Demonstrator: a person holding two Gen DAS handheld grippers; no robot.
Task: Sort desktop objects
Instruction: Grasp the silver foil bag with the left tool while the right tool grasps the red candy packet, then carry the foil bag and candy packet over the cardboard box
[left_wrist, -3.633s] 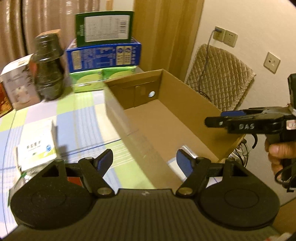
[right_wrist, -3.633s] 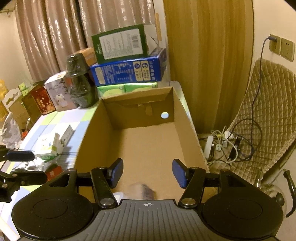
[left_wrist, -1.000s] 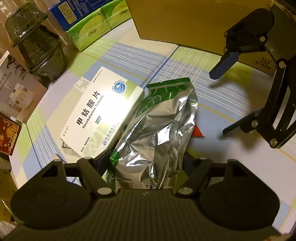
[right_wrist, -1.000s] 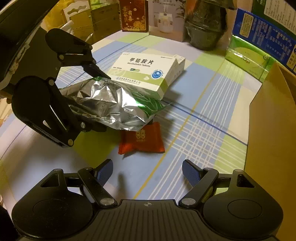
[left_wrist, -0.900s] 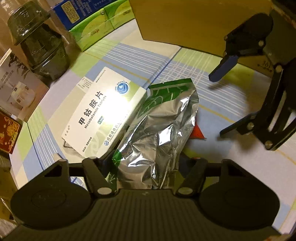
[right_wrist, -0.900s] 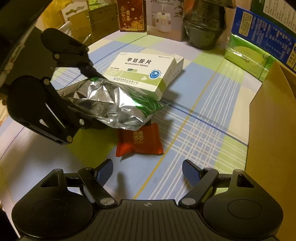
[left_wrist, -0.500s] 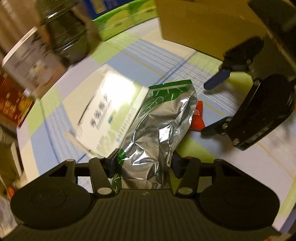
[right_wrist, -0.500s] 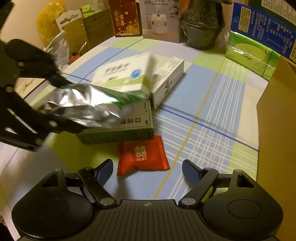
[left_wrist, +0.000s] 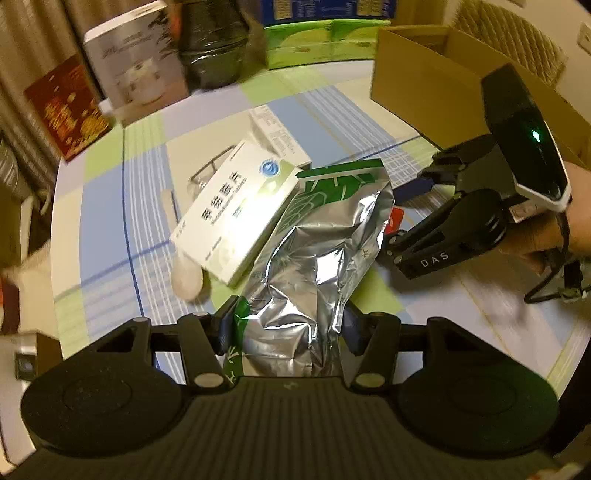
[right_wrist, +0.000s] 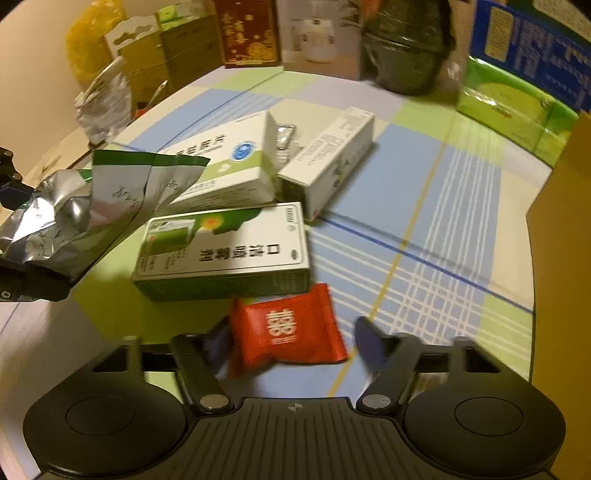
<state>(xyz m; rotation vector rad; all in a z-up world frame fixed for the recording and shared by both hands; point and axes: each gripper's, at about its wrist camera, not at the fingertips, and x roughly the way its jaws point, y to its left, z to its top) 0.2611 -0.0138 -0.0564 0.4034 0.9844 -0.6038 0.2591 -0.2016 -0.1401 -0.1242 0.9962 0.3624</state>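
My left gripper (left_wrist: 289, 326) is shut on the lower end of a crumpled silver foil pouch (left_wrist: 317, 258) with a green top, held above the checked tablecloth. The pouch (right_wrist: 92, 206) hangs at the left in the right wrist view. Beside it lies a white tablet box (left_wrist: 236, 210). A small red packet (right_wrist: 288, 328) lies flat between the fingers of my right gripper (right_wrist: 293, 341), which is open with one finger on each side. The right gripper (left_wrist: 443, 225) and the hand holding it show in the left wrist view, with a corner of the red packet (left_wrist: 397, 218) beside the pouch.
A green-and-white box (right_wrist: 221, 251) and a long white box (right_wrist: 332, 155) lie behind the red packet. The open cardboard box (left_wrist: 424, 74) stands at the right. A dark jar (right_wrist: 406, 55), a red box (right_wrist: 247, 33), a humidifier box (right_wrist: 317, 37) and green boxes (right_wrist: 513, 107) line the back.
The left gripper has lifted the foil pouch off the table, uncovering the green-and-white box. The right gripper has moved forward, so the red packet now sits between its fingers.
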